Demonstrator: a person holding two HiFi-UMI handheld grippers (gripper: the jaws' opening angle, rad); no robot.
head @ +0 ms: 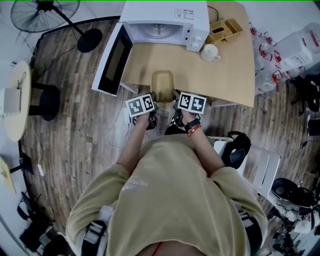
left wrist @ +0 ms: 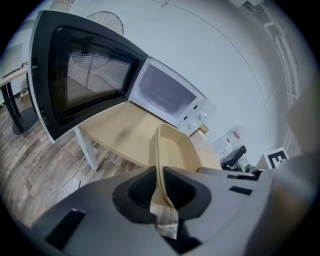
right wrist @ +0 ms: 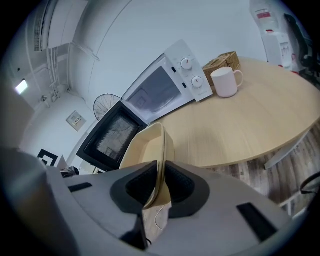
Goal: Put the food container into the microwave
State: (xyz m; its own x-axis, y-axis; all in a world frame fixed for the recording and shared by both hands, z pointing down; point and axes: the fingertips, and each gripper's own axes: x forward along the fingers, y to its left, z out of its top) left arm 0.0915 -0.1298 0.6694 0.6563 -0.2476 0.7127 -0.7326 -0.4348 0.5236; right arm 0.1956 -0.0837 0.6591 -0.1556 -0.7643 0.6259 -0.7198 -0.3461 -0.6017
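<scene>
A beige food container (head: pixel 163 82) hangs above the front edge of the wooden table (head: pixel 235 70), held from both sides. My left gripper (head: pixel 152 100) is shut on its left rim; the rim runs between the jaws in the left gripper view, where the container (left wrist: pixel 172 147) shows edge-on. My right gripper (head: pixel 176 99) is shut on its right rim, and the container (right wrist: pixel 147 145) stands edge-on between the pads. The white microwave (head: pixel 165 20) stands at the table's back with its door (head: pixel 116 60) swung open to the left and its cavity (head: pixel 157 31) showing the turntable.
A white mug (head: pixel 210 52) and a small wooden box (head: pixel 225 29) sit right of the microwave. A floor fan (head: pixel 47 12) stands at the far left, a round side table (head: pixel 17 97) at the left edge, and plastic crates (head: pixel 295 50) at the right.
</scene>
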